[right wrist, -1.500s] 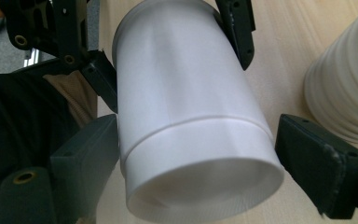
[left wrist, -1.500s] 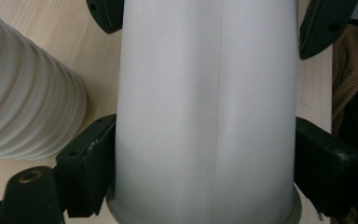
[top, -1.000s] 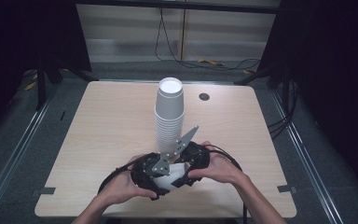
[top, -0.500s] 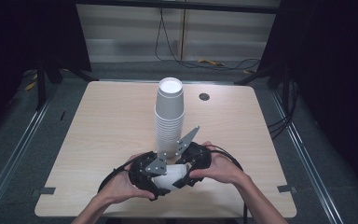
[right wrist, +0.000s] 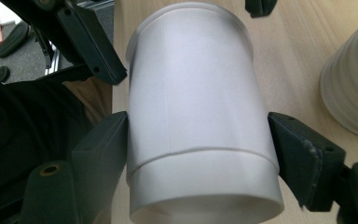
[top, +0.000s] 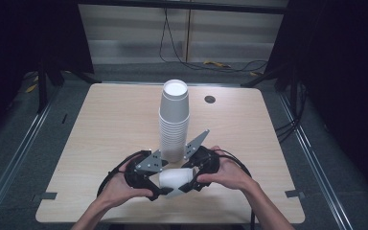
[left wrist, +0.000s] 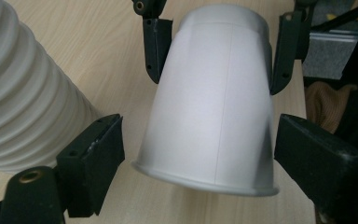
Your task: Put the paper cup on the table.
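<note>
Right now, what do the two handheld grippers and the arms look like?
Both grippers, left and right, are black, each with two blocky black jaws, a grey three-cornered plate on top and a black cable trailing back. The forearms are bare, no sleeves showing.

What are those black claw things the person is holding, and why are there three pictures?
They are tools: a person squeezes a hand-held gripper in each hand. One picture looks down from above the light wooden table. The other two come from small cameras riding on each tool. On the table stands a tall stack of white paper cups. Between the tools lies one single white paper cup on its side. The right hand-held gripper pinches it near its base. The left hand-held gripper sits around its rim; its jaws have just been closing, and a small gap shows beside one.
</note>
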`<state>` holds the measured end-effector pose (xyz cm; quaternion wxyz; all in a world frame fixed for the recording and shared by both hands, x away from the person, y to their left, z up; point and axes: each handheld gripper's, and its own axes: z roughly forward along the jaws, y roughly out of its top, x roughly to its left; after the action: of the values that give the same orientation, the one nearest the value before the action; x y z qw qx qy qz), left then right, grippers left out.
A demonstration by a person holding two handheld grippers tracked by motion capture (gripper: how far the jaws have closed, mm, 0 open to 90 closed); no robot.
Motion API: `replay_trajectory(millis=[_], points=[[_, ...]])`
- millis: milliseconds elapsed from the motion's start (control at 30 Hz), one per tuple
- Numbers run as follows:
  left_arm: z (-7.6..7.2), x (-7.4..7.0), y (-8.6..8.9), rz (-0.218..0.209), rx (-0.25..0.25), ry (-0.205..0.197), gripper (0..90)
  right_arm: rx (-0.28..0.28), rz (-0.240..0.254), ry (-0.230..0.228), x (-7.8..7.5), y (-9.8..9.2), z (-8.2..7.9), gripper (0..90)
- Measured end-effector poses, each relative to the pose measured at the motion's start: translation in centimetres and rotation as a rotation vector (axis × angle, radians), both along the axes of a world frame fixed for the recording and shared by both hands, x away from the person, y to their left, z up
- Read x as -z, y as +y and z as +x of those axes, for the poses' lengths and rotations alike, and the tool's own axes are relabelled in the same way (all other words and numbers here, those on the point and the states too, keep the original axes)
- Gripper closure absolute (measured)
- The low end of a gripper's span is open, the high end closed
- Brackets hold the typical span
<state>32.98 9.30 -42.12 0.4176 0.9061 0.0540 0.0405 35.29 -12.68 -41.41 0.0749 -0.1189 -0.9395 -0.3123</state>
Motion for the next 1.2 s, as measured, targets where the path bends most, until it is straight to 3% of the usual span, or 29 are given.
replay_trajectory(millis=[667,1000,1200], points=[[0.3,-0.5,2.6,-0.195,-0.086,0.017,16.2,0.083,0.067,-0.014,0.7,-1.9,-0.3,23.4],[0.4,-0.3,3.5,-0.304,-0.115,0.028,16.1,0.120,0.147,-0.026,0.9,-2.9,-0.6,23.4],[0.3,-0.3,3.6,-0.333,-0.118,0.033,16.1,0.150,0.196,-0.032,0.8,-3.7,-0.8,23.4]])
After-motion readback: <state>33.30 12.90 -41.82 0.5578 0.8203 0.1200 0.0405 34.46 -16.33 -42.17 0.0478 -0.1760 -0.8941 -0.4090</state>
